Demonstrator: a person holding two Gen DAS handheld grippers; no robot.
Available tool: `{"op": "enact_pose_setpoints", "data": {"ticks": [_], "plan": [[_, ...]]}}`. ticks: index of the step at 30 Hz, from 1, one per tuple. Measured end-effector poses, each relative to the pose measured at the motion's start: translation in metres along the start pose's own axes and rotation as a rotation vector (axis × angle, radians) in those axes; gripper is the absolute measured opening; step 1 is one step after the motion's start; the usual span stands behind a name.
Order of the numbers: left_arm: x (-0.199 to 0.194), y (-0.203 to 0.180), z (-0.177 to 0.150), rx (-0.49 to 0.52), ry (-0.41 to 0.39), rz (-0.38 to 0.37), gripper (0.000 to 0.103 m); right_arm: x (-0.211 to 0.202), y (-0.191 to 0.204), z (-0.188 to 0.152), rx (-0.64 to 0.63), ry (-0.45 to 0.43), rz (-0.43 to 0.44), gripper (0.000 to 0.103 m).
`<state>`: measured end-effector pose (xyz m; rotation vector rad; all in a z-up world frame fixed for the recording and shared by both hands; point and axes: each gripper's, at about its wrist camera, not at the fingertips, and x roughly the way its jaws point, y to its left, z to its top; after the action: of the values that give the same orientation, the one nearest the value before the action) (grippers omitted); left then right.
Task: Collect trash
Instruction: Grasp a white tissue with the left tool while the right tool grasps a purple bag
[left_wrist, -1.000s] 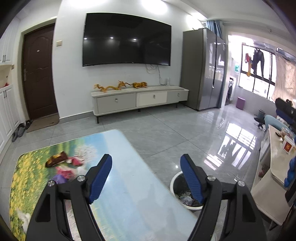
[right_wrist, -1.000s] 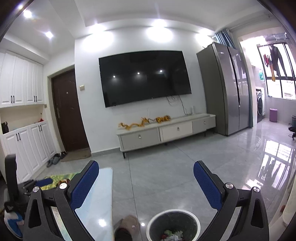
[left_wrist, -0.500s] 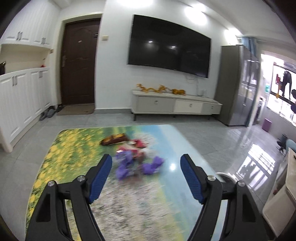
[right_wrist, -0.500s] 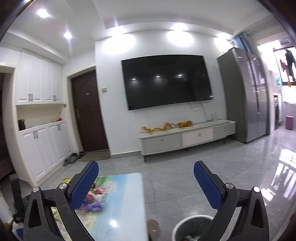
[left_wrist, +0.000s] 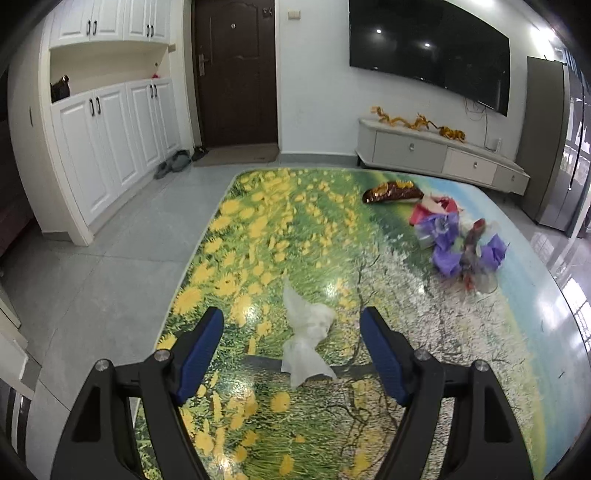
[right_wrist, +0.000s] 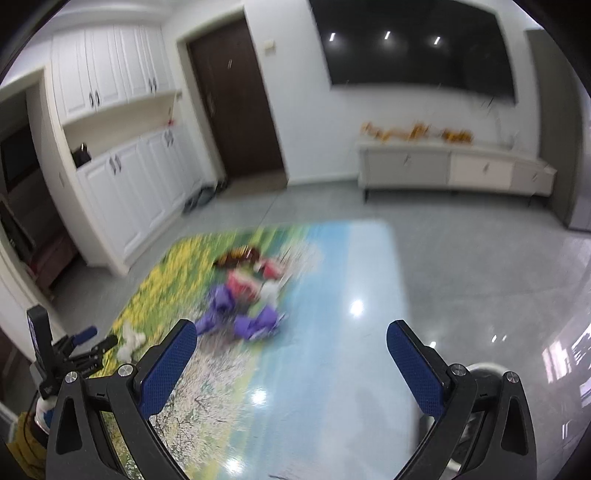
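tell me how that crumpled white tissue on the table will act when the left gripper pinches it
The white tissue looks thin and crumpled, so it will probably squash flat and hang limp. It seems very light, and on the glossy table a nudge might slide it rather than grip it.

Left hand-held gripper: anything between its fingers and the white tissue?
Nothing. In the left wrist view the left hand-held gripper is open, with the white tissue lying untouched between its fingers on the table.

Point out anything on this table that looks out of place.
Litter on the flower-print table: a crumpled white tissue between the open left gripper fingers, and, farther right, a brown foil wrapper, red scraps and purple wrappers in a heap.
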<state>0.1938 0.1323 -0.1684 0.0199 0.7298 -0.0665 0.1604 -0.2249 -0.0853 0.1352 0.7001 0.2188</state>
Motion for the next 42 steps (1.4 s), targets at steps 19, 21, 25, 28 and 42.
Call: {"op": "enact_pose_setpoints", "data": {"ticks": [19,21,25,28,42], "plan": [[0.045,0.014,-0.009,-0.086,0.137,-0.19,0.024,0.176,-0.003,-0.014,0.172,0.304,0.133,0.054],[0.045,0.011,-0.009,-0.075,0.138,-0.196,0.02,0.177,-0.004,-0.017,0.171,0.307,0.146,0.046],[0.046,0.005,-0.009,-0.057,0.14,-0.215,0.013,0.174,0.0,-0.02,0.154,0.316,0.176,0.032],[0.043,-0.002,-0.009,-0.039,0.132,-0.219,0.01,0.163,0.003,-0.021,0.131,0.312,0.203,0.028],[0.002,-0.041,-0.022,-0.032,0.1,-0.276,0.009,0.12,0.008,-0.053,-0.023,0.422,0.205,0.025]]}}
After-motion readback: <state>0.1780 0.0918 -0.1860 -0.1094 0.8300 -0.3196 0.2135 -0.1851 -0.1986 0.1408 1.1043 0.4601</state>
